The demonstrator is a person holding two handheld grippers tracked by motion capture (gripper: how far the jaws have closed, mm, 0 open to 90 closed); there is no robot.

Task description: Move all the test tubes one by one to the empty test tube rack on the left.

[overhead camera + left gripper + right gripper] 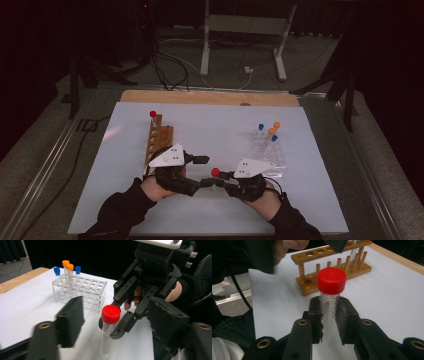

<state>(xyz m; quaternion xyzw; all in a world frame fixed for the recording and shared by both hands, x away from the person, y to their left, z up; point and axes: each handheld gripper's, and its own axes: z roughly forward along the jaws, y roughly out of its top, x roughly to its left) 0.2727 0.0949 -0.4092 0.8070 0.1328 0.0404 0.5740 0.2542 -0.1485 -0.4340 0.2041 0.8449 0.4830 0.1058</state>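
My right claw (pixel 329 322) is clamped on a red-capped tube (pixel 329 302), pads on the clear graduated body just below the cap. The tube stands upright, held above the white desk (pixel 210 135) near its front edge, between my two hands in the high view (pixel 215 173).

My left claw (pixel 112 322) faces the tube from the opposite side. Its jaws stand partly apart on either side of the tube without pressing on it. From the left claw's camera, the tube (pixel 109 327) sits between them, nearer the right jaw.

Wooden rack (pixel 159 137): left half of the desk, just beyond my left hand (pixel 157 186). One red-capped tube (pixel 153 114) stands at its far end.

Clear rack (pixel 270 152): right half of the desk, just beyond my right hand (pixel 260 197). It holds two blue-capped tubes (pixel 57 271) and two orange-capped tubes (pixel 66 263) along its far side.
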